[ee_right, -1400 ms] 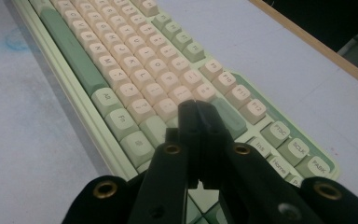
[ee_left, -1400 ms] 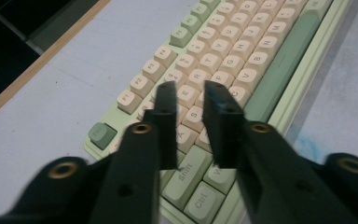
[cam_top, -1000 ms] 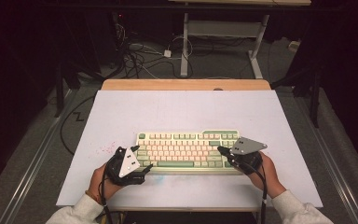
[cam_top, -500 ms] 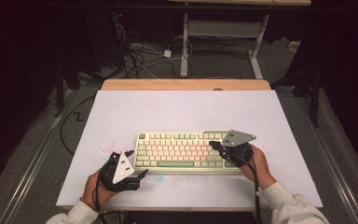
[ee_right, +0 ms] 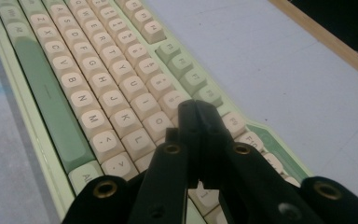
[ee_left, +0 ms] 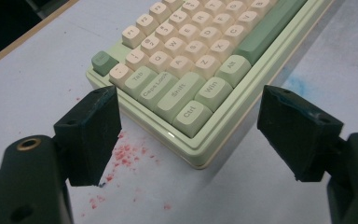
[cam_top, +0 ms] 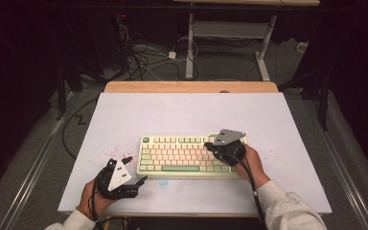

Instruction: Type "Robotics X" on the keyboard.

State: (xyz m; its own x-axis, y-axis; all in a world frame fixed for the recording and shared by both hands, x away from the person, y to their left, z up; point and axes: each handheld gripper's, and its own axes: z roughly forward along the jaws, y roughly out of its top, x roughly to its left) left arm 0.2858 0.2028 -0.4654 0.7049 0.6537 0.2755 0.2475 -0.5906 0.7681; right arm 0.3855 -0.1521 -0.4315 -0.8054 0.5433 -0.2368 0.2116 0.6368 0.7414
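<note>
A pale green keyboard [cam_top: 187,155] with cream keys lies in the middle of the white table mat [cam_top: 187,115]. My left gripper [cam_top: 136,168] is open just off the keyboard's near left corner. In the left gripper view that corner of the keyboard [ee_left: 200,93], with Ctrl and Shift, sits ahead of the wide-apart jaws of the left gripper [ee_left: 196,126], apart from them. My right gripper [cam_top: 208,145] hovers over the keyboard's right part, pointing left. The right gripper view has the right gripper [ee_right: 196,108] shut and empty, its tips just above the keys [ee_right: 121,93]; I cannot tell if they touch.
Red specks [cam_top: 112,152] mark the mat left of the keyboard, and a faint blue smear [cam_top: 165,183] lies in front of it. A wooden table edge [cam_top: 191,87] runs along the far side. Cables [cam_top: 143,57] and desk legs stand on the floor beyond.
My left gripper has drawn back from the keyboard's left end toward the near left. The right gripper has moved left and farther in, from the keyboard's right end to over its keys.
</note>
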